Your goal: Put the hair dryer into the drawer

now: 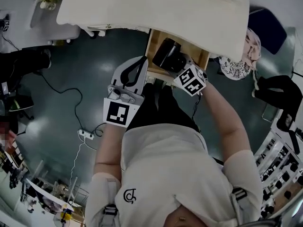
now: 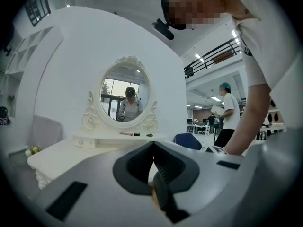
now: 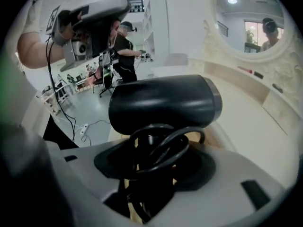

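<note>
A black hair dryer [image 1: 167, 54] hangs over the open wooden drawer [image 1: 202, 56] under the white dressing table [image 1: 156, 6]. My right gripper [image 1: 180, 66] is shut on its handle, with the black cord looped around the handle between the jaws. In the right gripper view the hair dryer [image 3: 163, 103] fills the middle above my right gripper [image 3: 151, 171], with the table top behind it. My left gripper [image 1: 142, 64] sits just left of the drawer's front corner. In its own view the left gripper [image 2: 153, 173] points level over the table, its dark pads meeting with nothing held.
An oval mirror [image 2: 125, 96] stands at the back of the table top [image 2: 61, 150]. A power strip [image 1: 86, 135] and cable lie on the floor to the left. A patterned bundle [image 1: 236, 66] sits right of the drawer. Another person [image 2: 228, 112] stands in the background.
</note>
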The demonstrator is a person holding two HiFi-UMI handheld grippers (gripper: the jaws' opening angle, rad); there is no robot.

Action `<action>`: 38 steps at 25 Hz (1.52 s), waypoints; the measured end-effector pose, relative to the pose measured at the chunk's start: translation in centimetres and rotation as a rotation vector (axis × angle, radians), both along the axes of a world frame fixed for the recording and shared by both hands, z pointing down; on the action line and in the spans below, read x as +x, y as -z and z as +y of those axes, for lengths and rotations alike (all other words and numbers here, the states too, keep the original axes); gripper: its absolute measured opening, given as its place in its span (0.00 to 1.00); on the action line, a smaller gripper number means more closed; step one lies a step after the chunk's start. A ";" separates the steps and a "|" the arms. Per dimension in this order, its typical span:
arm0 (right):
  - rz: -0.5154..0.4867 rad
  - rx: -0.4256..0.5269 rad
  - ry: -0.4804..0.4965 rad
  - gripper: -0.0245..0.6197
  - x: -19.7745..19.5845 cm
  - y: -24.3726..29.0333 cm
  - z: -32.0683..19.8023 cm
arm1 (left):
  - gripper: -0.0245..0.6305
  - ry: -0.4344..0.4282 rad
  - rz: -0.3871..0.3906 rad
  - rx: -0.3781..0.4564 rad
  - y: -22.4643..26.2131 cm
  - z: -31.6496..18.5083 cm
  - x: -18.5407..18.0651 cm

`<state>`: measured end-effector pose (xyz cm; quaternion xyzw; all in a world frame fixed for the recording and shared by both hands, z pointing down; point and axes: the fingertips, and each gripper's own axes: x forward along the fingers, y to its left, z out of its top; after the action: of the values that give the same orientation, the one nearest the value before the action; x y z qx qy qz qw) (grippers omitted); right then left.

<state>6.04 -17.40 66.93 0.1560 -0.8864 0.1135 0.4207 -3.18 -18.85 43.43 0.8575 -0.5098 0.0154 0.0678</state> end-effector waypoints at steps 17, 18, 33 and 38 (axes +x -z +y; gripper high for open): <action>0.244 -0.204 0.218 0.45 1.4 -11.8 1.9 | 0.06 0.034 0.019 -0.111 -5.5 1.6 -0.8; 0.250 -0.211 0.224 0.45 1.4 -12.0 2.0 | 0.06 0.031 0.021 -0.116 -5.7 1.6 -0.7; 0.274 -0.301 0.133 0.58 1.3 -10.1 2.1 | 0.06 -0.049 0.015 -0.110 -5.3 1.2 0.6; 0.195 -0.227 0.078 0.40 1.3 -5.4 1.1 | 0.06 -0.074 -0.015 -0.086 -3.7 0.8 1.5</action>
<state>7.37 -16.34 72.31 0.0834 -0.8282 0.1808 0.5238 -1.69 -18.06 47.12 0.8720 -0.4770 0.0461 0.1000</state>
